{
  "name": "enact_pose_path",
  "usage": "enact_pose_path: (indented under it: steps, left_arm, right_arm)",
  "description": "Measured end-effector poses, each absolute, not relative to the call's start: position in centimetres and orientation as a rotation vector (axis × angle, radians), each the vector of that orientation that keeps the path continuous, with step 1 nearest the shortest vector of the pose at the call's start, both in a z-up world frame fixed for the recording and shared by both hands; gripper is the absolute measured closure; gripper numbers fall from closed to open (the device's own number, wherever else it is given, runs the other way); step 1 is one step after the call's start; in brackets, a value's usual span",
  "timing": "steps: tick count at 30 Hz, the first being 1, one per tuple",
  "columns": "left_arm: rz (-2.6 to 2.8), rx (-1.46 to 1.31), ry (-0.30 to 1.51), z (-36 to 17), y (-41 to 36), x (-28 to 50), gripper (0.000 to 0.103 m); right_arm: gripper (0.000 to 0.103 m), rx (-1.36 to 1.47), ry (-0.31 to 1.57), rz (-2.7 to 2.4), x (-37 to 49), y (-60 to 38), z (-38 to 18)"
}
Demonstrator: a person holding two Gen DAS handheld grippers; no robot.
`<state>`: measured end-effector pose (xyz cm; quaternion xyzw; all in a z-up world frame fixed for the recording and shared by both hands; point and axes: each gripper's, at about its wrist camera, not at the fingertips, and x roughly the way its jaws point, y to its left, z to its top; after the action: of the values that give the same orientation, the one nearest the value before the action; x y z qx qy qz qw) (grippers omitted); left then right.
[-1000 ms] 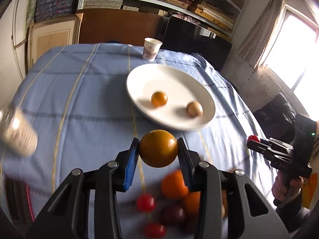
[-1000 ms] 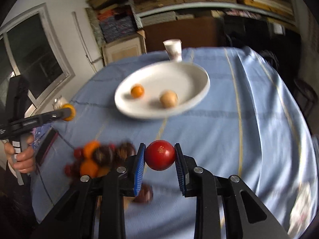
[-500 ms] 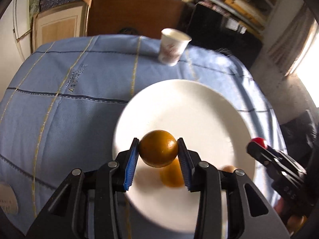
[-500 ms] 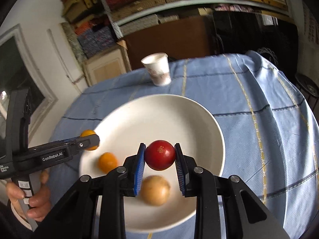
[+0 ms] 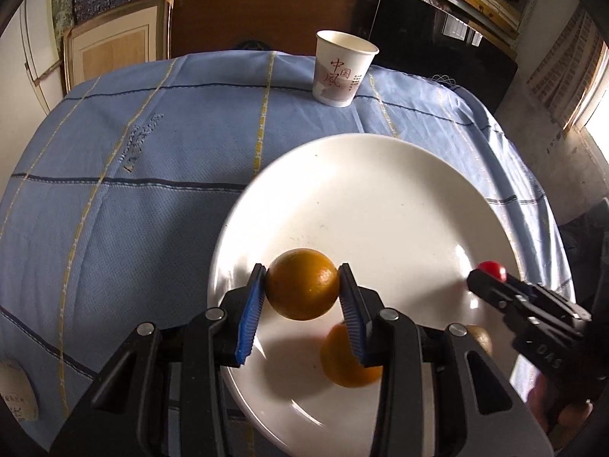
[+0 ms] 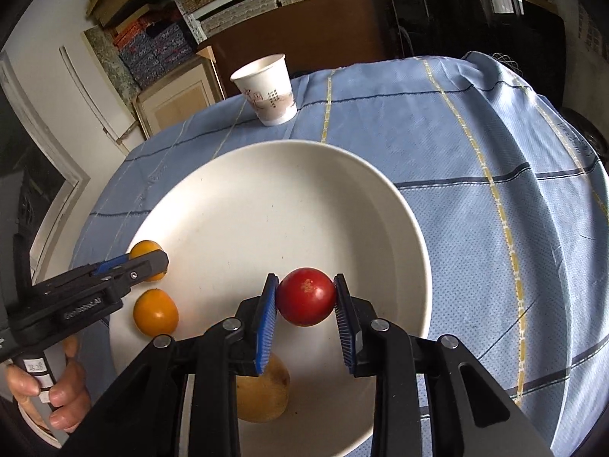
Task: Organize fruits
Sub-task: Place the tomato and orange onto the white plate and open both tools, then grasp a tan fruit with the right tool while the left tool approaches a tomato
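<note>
My left gripper (image 5: pixel 302 295) is shut on an orange (image 5: pixel 302 289) and holds it over the near left part of the white plate (image 5: pixel 380 198). My right gripper (image 6: pixel 306 301) is shut on a red tomato (image 6: pixel 306 296) over the plate (image 6: pixel 266 198). A second small orange (image 5: pixel 348 360) (image 6: pixel 155 312) and a tan round fruit (image 6: pixel 262 390) lie on the plate. The left gripper with its orange (image 6: pixel 146 253) also shows in the right wrist view, and the right gripper's tomato (image 5: pixel 492 269) shows in the left wrist view.
A paper cup (image 5: pixel 342 72) (image 6: pixel 268 89) stands beyond the plate on the blue tablecloth (image 5: pixel 133 160). A pale jar-like object (image 5: pixel 15 388) sits at the near left. Shelves and boxes are behind the table.
Both grippers have moved forward from the fruit pile to above the plate, each still holding its fruit. The plate now fills both views.
</note>
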<state>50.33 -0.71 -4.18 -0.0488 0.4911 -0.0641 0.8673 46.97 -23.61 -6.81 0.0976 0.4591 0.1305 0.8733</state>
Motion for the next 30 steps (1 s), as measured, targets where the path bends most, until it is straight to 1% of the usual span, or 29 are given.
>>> enact_pose_path:
  steps: [1, 2, 3, 4, 6, 10, 12, 13, 14, 18, 21, 26, 30]
  left_arm:
    - [-0.132, -0.104, 1.023, -3.9, -0.6, 50.0, 0.065]
    - [-0.127, -0.102, 1.011, -3.5, -0.6, 49.6, 0.056]
    - [-0.119, -0.094, 0.988, -3.0, -0.5, 49.2, 0.049]
    - [-0.109, -0.080, 0.952, -2.1, -0.4, 48.4, 0.039]
    - [-0.109, -0.064, 0.894, -0.7, -0.4, 47.1, 0.035]
    - [-0.128, -0.032, 0.858, 1.4, -0.6, 44.6, 0.033]
    - [-0.125, -0.038, 0.824, 2.2, -0.1, 42.4, 0.021]
    - [-0.113, -0.039, 0.809, 2.4, 0.2, 41.3, 0.011]
    - [-0.099, -0.038, 0.787, 2.6, 0.6, 39.8, 0.009]
    - [-0.114, -0.064, 0.752, 1.9, 2.3, 34.4, 0.008]
    - [-0.101, -0.120, 0.772, 0.2, 4.2, 31.0, 0.006]
    - [-0.053, -0.213, 0.773, -1.9, 6.5, 27.8, 0.006]
    - [-0.037, -0.261, 0.808, -3.3, 7.4, 26.5, 0.006]
  right_arm:
    - [0.073, 0.202, 0.959, 0.275, 46.9, -23.6, -6.8]
    - [0.072, 0.201, 0.959, 0.273, 46.7, -23.6, -6.7]
    - [0.064, 0.201, 0.955, 0.273, 46.6, -23.7, -6.4]
    - [0.052, 0.205, 0.944, 0.276, 46.4, -23.8, -6.1]
    - [0.046, 0.219, 0.903, 0.282, 45.6, -24.1, -5.1]
    - [0.046, 0.225, 0.868, 0.275, 44.0, -24.6, -3.5]
    - [0.046, 0.229, 0.860, 0.295, 42.9, -24.7, -2.7]
    - [0.046, 0.218, 0.855, 0.306, 42.2, -24.7, -2.3]
    - [0.046, 0.197, 0.839, 0.319, 41.1, -24.6, -1.7]
    - [0.045, 0.137, 0.760, 0.379, 35.3, -24.8, -0.9]
    - [0.045, 0.136, 0.746, 0.456, 31.7, -24.9, -1.3]
    - [0.043, 0.080, 0.705, 0.583, 25.5, -24.3, -2.6]
    - [0.042, 0.044, 0.709, 0.651, 22.6, -23.7, -3.2]
